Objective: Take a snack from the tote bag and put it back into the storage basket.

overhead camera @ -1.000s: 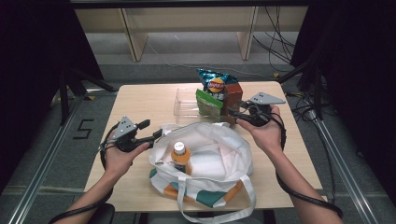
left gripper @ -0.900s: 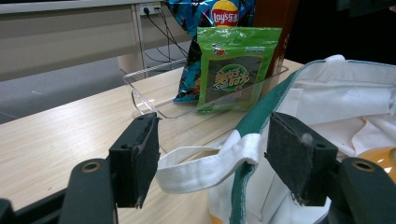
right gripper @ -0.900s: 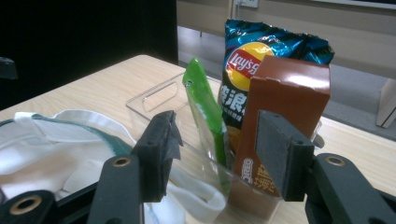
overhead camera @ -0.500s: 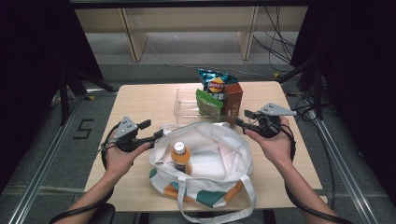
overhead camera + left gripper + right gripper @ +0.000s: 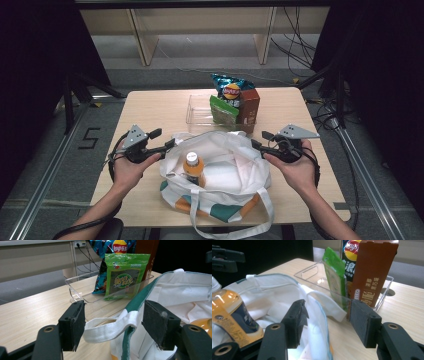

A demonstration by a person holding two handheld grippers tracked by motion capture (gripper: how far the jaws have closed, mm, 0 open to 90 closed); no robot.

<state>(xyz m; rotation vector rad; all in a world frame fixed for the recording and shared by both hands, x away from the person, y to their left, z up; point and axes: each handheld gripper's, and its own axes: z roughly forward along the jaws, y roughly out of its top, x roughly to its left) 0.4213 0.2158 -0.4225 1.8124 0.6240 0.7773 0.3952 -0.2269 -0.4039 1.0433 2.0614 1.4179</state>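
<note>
1. A light wooden bench stands on a grey floor, with dark curtains at both sides and pale shelving behind.
2. The left claw sits at the left rim of the tote bag. In the left gripper view its jaws stand apart, with the bag's green-edged rim and a white handle strap between them; the pads do not press on the cloth.
3. The tote bag lies at the near middle of the bench, mouth open upward. It is white with green and orange patches low on its side, and one white handle loop hangs over the bench's near edge.
4. An orange drink bottle with a white cap stands inside the bag, left of its middle.
5. Behind the bag, a clear tray holds a green snack packet, a blue chip bag and a brown carton.
6. The right claw is at the bag's right rim. In the right gripper view its jaws are well apart, with the white rim between them and ungripped.
</note>
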